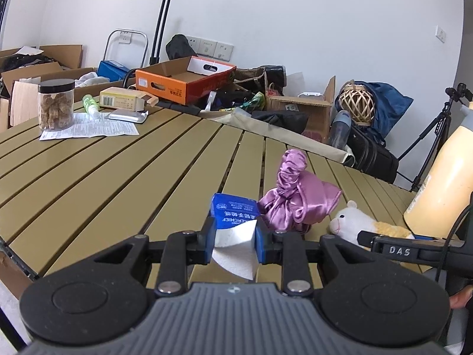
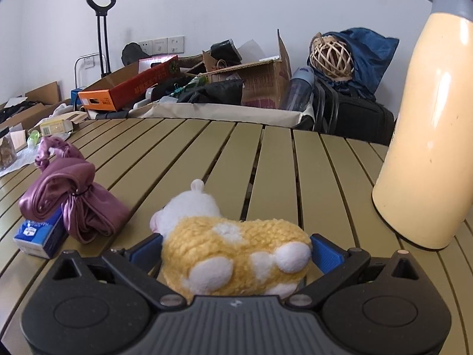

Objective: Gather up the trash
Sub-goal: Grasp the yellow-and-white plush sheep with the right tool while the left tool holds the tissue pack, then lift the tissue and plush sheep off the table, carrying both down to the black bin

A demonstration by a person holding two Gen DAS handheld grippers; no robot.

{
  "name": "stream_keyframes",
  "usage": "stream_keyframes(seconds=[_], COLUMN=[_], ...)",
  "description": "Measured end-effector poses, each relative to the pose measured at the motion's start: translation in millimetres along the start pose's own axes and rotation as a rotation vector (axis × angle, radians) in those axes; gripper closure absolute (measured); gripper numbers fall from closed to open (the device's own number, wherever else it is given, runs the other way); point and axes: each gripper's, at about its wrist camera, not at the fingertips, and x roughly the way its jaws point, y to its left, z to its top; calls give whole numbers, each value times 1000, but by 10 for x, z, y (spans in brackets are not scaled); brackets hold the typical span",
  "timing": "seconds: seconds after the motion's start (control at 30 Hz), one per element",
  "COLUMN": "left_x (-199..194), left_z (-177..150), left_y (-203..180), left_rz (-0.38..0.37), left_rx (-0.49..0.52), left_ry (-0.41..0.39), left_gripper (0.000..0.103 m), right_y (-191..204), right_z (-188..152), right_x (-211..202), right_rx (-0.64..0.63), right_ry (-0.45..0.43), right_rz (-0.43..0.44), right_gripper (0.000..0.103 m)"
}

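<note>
Far left on slatted olive table (image 1: 88, 177): standing clear plastic jar with black lid (image 1: 56, 103) on printed paper sheet (image 1: 88, 128). Left gripper (image 1: 235, 238) clamping narrow on blue tissue packet (image 1: 235, 214), white tissue protruding. Likely light, soft, crushable; gripping mid-body, gently. Purple satin cloth bundle (image 1: 295, 198) touching packet. Right gripper (image 2: 236, 256) closing around yellow-white plush toy (image 2: 233, 251), pads touching flanks. Far right: cream thermos bottle (image 2: 428, 136).
</note>
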Motion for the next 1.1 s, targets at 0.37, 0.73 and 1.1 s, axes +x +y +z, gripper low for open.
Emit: stream_keyframes(seconds=[0.37,0.73,1.1], left_x=[72,-26,-389], left_z=[3,34,113], left_y=[60,66,-2], left_rz=[29,49,53], left_rx=[-10,-1,17], left_ry=[14,3,-51], left_gripper=[76,76,76], right_y=[-10,116,81], right_z=[-5,-61,-136], right_x=[62,-108,-596], right_rx=[39,-10,35], right_ry=[11,-39,-114], right_rz=[-4,-40,-41], right_gripper=[2,9,9])
